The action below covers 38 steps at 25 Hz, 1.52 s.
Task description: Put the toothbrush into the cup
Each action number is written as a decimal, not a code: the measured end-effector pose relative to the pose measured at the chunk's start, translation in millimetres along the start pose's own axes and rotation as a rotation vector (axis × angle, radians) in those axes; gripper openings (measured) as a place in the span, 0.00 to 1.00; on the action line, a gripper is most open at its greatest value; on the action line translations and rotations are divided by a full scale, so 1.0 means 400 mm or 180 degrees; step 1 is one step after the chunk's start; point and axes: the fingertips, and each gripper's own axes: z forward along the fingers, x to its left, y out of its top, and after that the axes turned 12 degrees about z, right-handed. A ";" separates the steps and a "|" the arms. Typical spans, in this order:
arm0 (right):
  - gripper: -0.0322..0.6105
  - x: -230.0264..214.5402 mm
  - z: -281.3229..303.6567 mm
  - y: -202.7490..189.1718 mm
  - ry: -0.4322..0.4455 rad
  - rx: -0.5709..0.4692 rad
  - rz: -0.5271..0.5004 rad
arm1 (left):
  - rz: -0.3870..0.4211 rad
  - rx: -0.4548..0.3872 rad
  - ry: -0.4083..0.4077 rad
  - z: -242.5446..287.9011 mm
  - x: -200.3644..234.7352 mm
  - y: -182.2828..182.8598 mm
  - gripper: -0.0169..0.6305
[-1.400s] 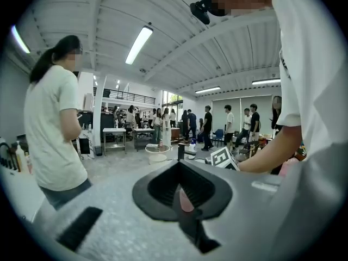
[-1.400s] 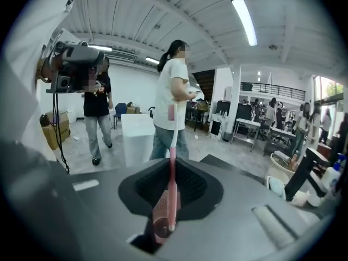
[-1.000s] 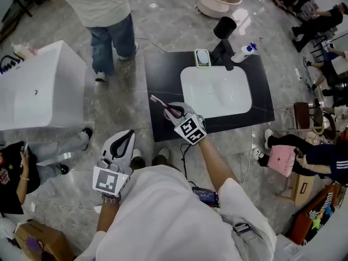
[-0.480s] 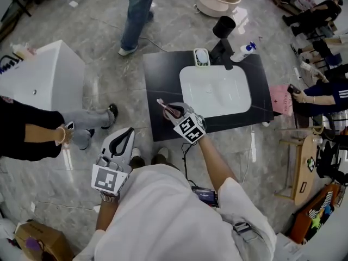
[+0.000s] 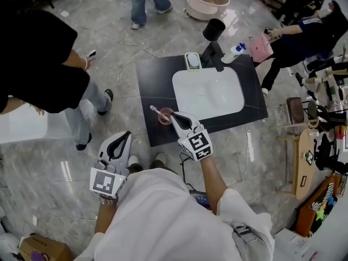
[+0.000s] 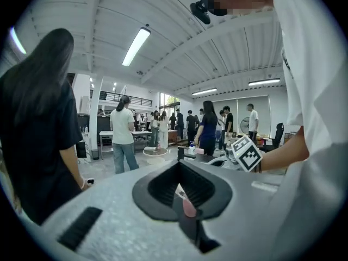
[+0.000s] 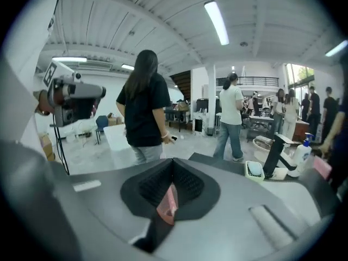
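Pink cup [image 5: 166, 118] on the black surface [image 5: 149, 80], at 8 o'clock from the white sink [image 5: 209, 91]. In it the toothbrush [image 5: 156, 111], bristle end leaning out toward 10 o'clock. Half a second ago: carried in the air by the right hand-held gripper [image 5: 175, 116]. Now parked at the cup's 3 o'clock rim, jaws pressed together at the tips, only pink showing through the slot behind them. Left hand-held gripper [image 5: 128, 134] unchanged at 7 o'clock, off the surface, jaws likewise drawn together on nothing. Person in a dark top [image 5: 38, 58] newly in at 9 o'clock. Black-and-white square code patterns on right cube [image 5: 198, 144] and left cube [image 5: 105, 182].
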 end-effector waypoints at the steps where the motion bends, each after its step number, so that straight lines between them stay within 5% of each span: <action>1: 0.07 0.009 -0.020 0.018 -0.0023 -0.0102 0.0092 | 0.0019 -0.0038 -0.0037 0.006 -0.002 0.006 0.02; 9: 0.07 0.103 -0.160 0.136 -0.0137 -0.0645 0.0419 | 0.0063 -0.0216 -0.0355 0.022 -0.036 0.037 0.02; 22: 0.07 0.240 -0.341 0.287 -0.0463 -0.1305 0.0330 | 0.0019 -0.0435 -0.0769 0.024 -0.051 0.082 0.02; 38: 0.07 0.294 -0.330 0.280 -0.0330 -0.1320 0.0570 | 0.0056 -0.0446 -0.0760 -0.040 -0.044 0.075 0.02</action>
